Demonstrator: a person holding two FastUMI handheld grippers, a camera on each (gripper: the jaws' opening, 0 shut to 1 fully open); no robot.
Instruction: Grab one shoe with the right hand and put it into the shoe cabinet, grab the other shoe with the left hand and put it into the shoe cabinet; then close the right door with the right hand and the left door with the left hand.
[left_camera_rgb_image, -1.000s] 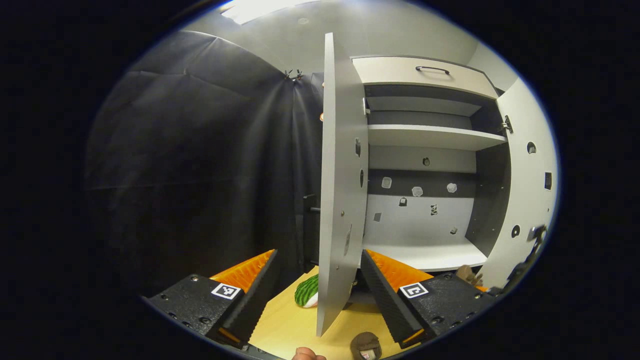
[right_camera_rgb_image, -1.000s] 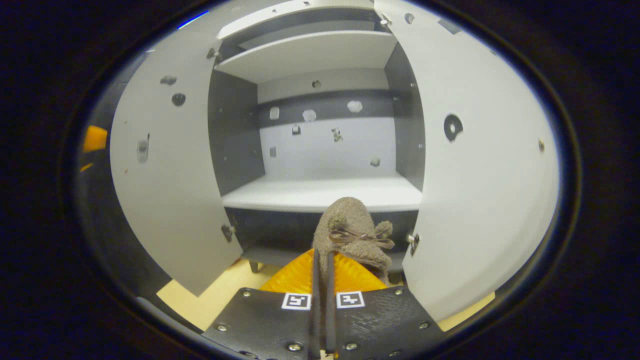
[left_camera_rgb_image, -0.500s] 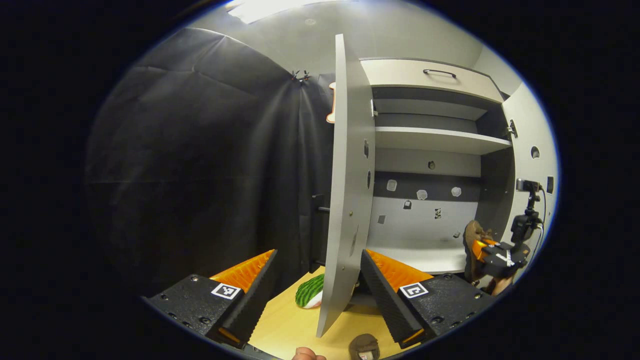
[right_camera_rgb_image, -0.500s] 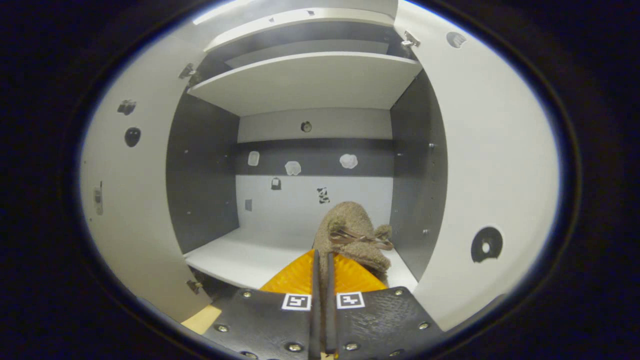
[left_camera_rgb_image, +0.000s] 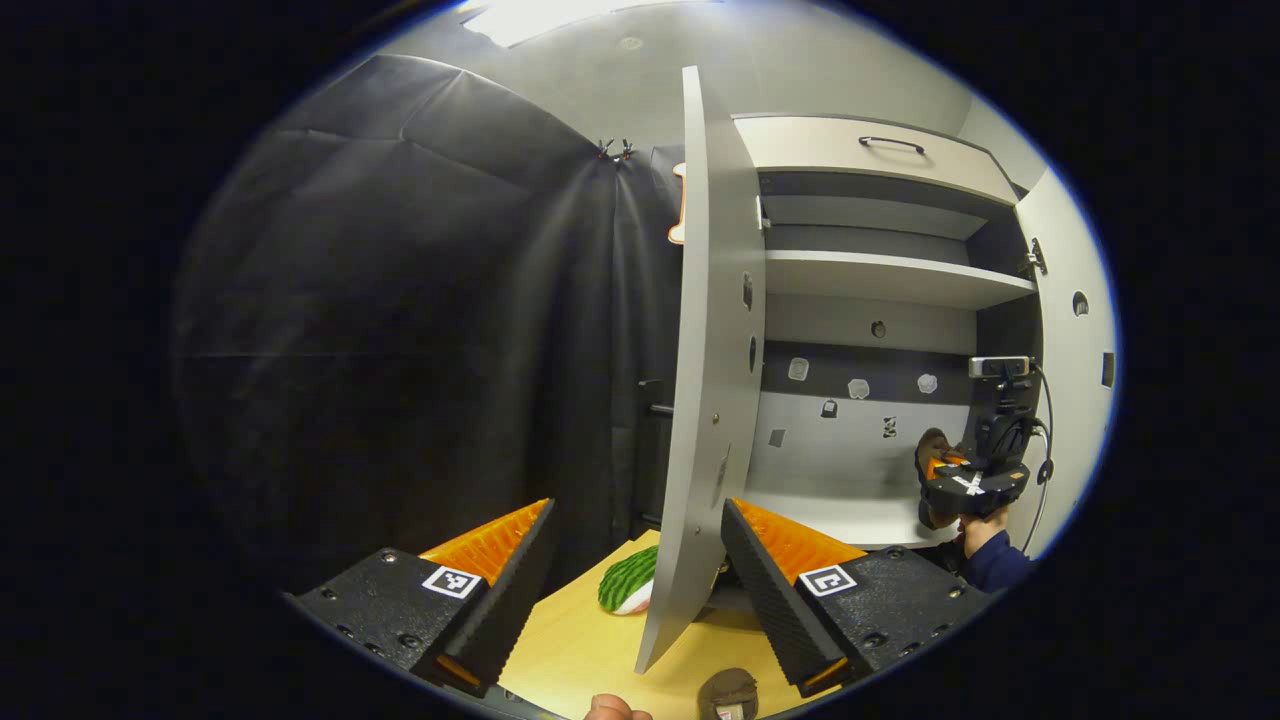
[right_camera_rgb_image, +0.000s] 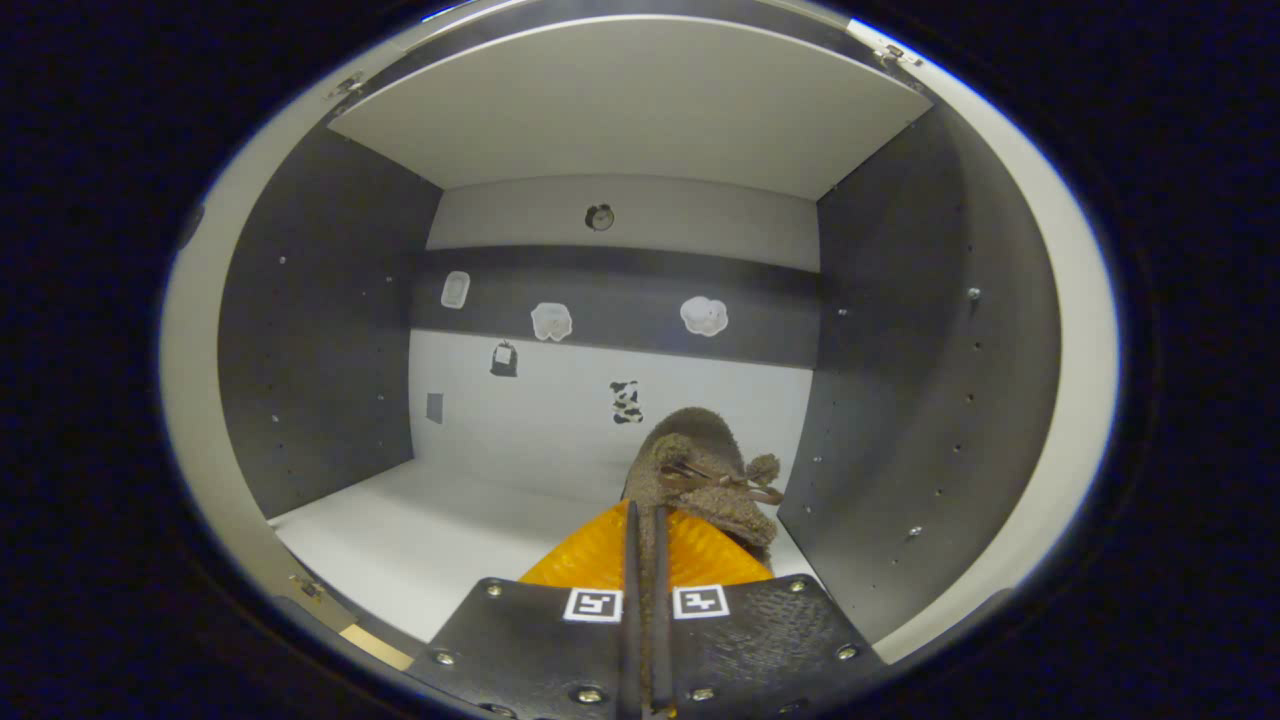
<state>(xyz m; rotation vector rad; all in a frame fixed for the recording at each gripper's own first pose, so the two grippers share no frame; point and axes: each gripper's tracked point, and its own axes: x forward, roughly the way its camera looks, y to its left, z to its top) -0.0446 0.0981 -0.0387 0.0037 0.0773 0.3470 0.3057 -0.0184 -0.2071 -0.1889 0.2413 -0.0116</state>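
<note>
Inside the shoe cabinet (left_camera_rgb_image: 880, 280), right gripper (left_camera_rgb_image: 950, 478) carrying a brown shoe (left_camera_rgb_image: 932, 450) above the bottom shelf (left_camera_rgb_image: 840, 512), left gripper (left_camera_rgb_image: 640, 570) spread wide astride the left door (left_camera_rgb_image: 712, 400), second shoe (left_camera_rgb_image: 728, 692) on the floor below, right gripper view, fingers (right_camera_rgb_image: 600, 545) clamped on the shoe (right_camera_rgb_image: 705, 470) near the cabinet's right wall (right_camera_rgb_image: 920, 400).

Shoe (right_camera_rgb_image: 705, 470) fuzzy brown, darker brown bow. Shoe cabinet (right_camera_rgb_image: 620, 100) pale grey shelves and doors, dark grey side walls, back panel white under a dark grey band. Floor (left_camera_rgb_image: 590, 650) light yellow wood. Round thing (left_camera_rgb_image: 630, 592) at left door's foot: green with dark stripes, white underside.
</note>
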